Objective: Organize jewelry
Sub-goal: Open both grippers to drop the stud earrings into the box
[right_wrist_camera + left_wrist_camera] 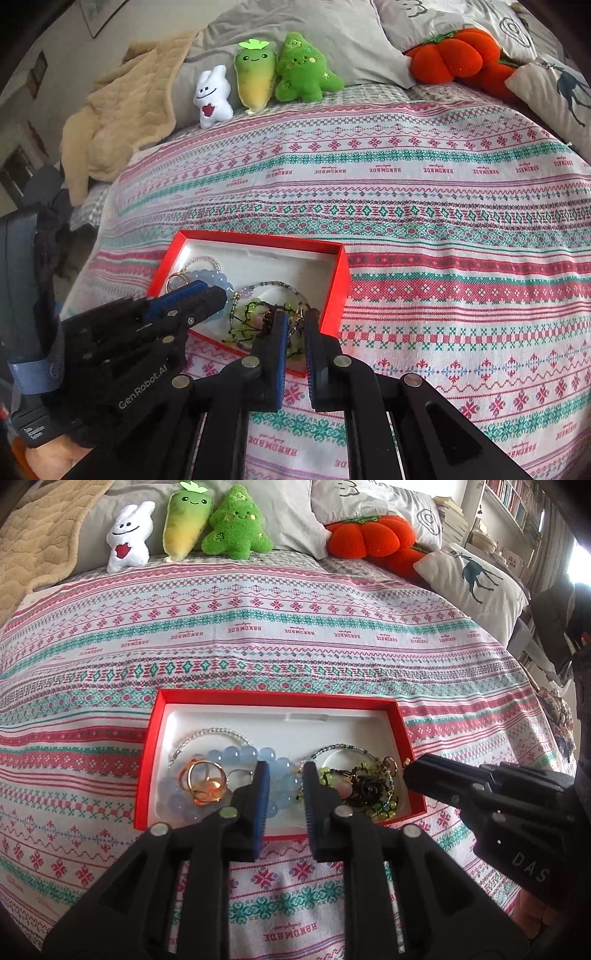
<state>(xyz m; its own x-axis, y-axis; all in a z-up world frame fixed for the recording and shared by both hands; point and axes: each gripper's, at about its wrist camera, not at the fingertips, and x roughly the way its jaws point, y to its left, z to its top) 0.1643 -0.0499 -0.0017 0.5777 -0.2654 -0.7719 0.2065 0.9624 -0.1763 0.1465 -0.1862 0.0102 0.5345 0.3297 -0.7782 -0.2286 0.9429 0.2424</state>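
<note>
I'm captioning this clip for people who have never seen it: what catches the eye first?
The red box on the patterned bedspread, its white tray heaped with jewelry: pale blue bead bracelet left of middle, gold rings at far left. Both black claws hover at its near edge. Behind, plush toys line the pillows, with a bright orange pumpkin cushion at right.

The bedspread (pixel 295 635) carries the word "HANDMADE" woven in red, repeated along its bands; it reads upside down in both views, with a smaller script line by it that is too fine to read. In the left wrist view the right gripper (pixel 408 773) bears the letters "DAS" on its body. In the right wrist view the left gripper (pixel 221 295) bears "GenRobot.AI" and a small label reading "Data Acquisition System".
</note>
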